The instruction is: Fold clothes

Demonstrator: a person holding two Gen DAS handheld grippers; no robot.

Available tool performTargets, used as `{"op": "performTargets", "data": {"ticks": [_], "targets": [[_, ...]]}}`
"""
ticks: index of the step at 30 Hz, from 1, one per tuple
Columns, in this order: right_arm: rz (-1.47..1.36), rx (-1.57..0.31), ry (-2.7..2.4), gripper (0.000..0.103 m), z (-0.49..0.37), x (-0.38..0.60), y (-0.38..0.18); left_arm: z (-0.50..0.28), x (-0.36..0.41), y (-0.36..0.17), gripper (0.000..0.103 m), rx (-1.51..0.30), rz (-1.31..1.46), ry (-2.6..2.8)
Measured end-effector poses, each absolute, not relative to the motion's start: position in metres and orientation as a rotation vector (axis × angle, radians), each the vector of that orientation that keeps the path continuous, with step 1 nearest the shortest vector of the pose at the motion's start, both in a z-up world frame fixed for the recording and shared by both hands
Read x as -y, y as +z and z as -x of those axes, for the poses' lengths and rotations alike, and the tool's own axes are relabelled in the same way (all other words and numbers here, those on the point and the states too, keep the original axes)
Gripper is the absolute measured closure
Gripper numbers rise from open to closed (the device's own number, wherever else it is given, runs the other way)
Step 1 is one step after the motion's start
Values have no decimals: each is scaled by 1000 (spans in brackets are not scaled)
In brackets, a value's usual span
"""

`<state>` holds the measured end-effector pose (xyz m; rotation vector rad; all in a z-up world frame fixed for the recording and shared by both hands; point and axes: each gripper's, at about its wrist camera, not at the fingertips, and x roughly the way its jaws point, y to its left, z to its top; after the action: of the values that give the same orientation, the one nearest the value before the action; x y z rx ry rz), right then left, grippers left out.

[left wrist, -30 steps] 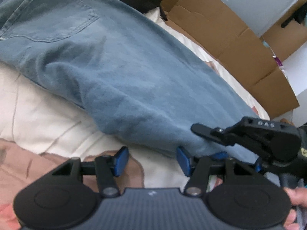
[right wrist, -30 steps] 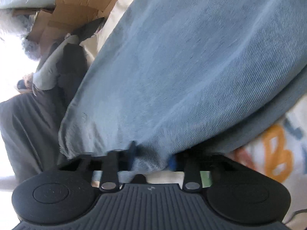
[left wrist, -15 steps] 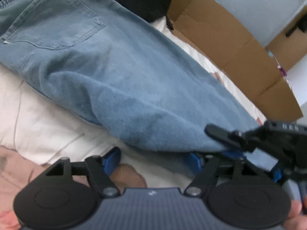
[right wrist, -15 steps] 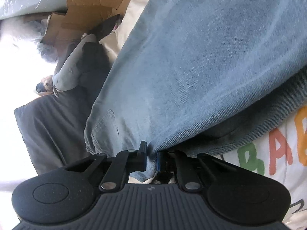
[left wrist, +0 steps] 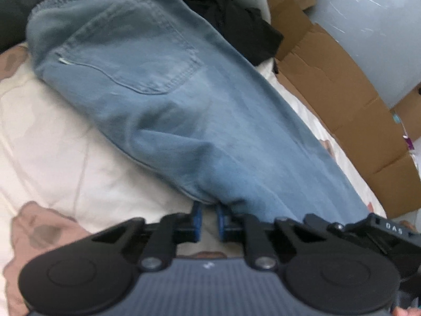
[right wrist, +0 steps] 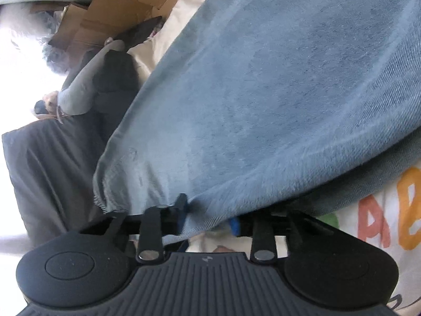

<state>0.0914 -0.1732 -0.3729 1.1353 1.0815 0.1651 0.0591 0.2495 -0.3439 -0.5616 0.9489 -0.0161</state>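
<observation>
A pair of light blue jeans [left wrist: 189, 110] lies on a white bed cover [left wrist: 58, 147], back pocket up, waistband at the far left. My left gripper [left wrist: 209, 218] is shut on the near edge of the jeans' leg. The other gripper's black body [left wrist: 368, 231] shows at the lower right of the left wrist view. In the right wrist view the jeans [right wrist: 276, 92] fill the frame. My right gripper [right wrist: 209, 214] stands with its blue pads apart, the jeans' hem edge draped between them.
Flattened cardboard [left wrist: 342, 84] stands along the far side of the bed. Dark clothes [left wrist: 236, 23] lie beyond the jeans. A dark grey garment [right wrist: 52, 173] lies at the left in the right wrist view. A printed white cloth with coloured letters [right wrist: 381, 226] is at right.
My left gripper has closed from wide open onto the jeans' edge and more of the waistband has come into view. My right gripper was shut on the hem half a second ago and has opened.
</observation>
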Motion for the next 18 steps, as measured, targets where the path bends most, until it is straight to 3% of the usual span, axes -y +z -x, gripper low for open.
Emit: {"op": "performTargets", "data": {"ticks": [4,6,8,11,18], "targets": [[-1123,-1078,140,62,-91,176,-378,-55,-253,-343,93,-946,551,-18],[-1136,-1076,143,61,-93,177,-379,-55,-248,-342,82,-950,513,-24],[-1159,-1069,166,61,-96,177,-378,-56,-242,-342,57,-959,468,-25],[-1176,-1058,197,61,-101,174,-373,-63,-231,-345,40,-973,436,-32],[-1199,-1056,229,61,-104,166,-366,-81,-220,-347,30,-953,436,-25]]}}
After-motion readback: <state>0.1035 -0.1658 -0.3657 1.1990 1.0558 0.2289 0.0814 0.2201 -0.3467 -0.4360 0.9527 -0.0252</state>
